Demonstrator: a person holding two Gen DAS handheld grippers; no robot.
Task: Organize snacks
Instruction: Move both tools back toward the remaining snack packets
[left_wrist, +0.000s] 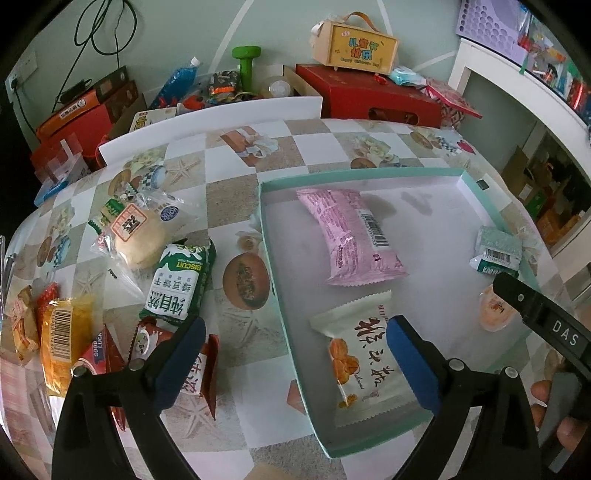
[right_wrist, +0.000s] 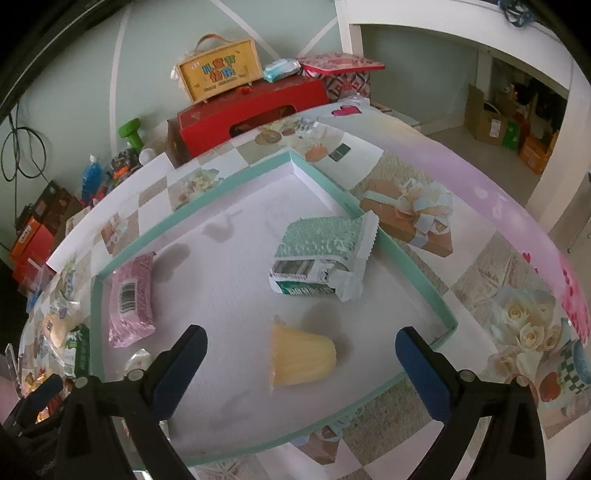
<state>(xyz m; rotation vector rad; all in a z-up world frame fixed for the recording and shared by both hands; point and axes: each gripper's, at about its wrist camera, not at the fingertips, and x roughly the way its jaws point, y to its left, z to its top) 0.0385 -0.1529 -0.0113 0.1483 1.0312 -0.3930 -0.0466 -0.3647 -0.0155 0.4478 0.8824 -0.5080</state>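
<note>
A shallow teal-rimmed tray (left_wrist: 277, 280) lies on the patterned tablecloth. In it lie a pink packet (left_wrist: 351, 236), a white packet with orange print (left_wrist: 354, 354), a green packet (right_wrist: 321, 258) and a yellow jelly cup (right_wrist: 299, 358) on its side. My left gripper (left_wrist: 297, 363) is open above the tray's near-left rim, with the white packet lying free by its right finger. My right gripper (right_wrist: 301, 365) is open, and the jelly cup lies loose between its fingers, touching neither. Left of the tray lie a wrapped bun (left_wrist: 136, 232), a green biscuit pack (left_wrist: 181, 280) and several red and orange packets (left_wrist: 61, 339).
At the table's far edge stand a white board (left_wrist: 221, 122), a red gift box (left_wrist: 369, 96) with a yellow handled box (left_wrist: 354, 48) on it, and a green dumbbell (left_wrist: 247, 62). A white shelf unit (left_wrist: 517, 96) stands at the right. A hand (left_wrist: 554, 413) holds the right gripper.
</note>
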